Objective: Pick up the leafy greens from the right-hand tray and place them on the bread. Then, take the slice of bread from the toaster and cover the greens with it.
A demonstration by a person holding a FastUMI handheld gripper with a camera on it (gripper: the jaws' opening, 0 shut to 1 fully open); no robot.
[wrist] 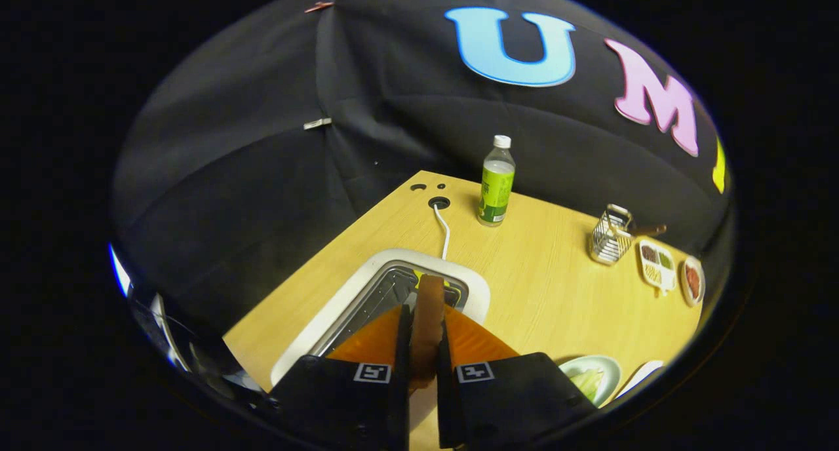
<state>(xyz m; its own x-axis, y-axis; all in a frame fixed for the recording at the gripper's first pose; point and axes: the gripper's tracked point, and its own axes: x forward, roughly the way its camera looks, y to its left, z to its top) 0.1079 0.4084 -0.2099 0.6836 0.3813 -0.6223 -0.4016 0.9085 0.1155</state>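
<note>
**Lifting the toast clear of the toaster**

Rising straight up matters: my gripper (425,346) is clamped on the bread slice (429,320), edge-on above the toaster (387,294) slot. Next I swing right toward the plate of greens (593,375), keeping the toast level.

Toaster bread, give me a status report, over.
Gripper shut on bread slice, edge-up above toaster. Greens on plate beside fingers. Nothing in the way.

Tongs (424,333) clamp an upright bread slice (427,313) above the toaster (341,307) on the worktop (557,287); bottle (496,185) at one o'clock beyond.
</note>
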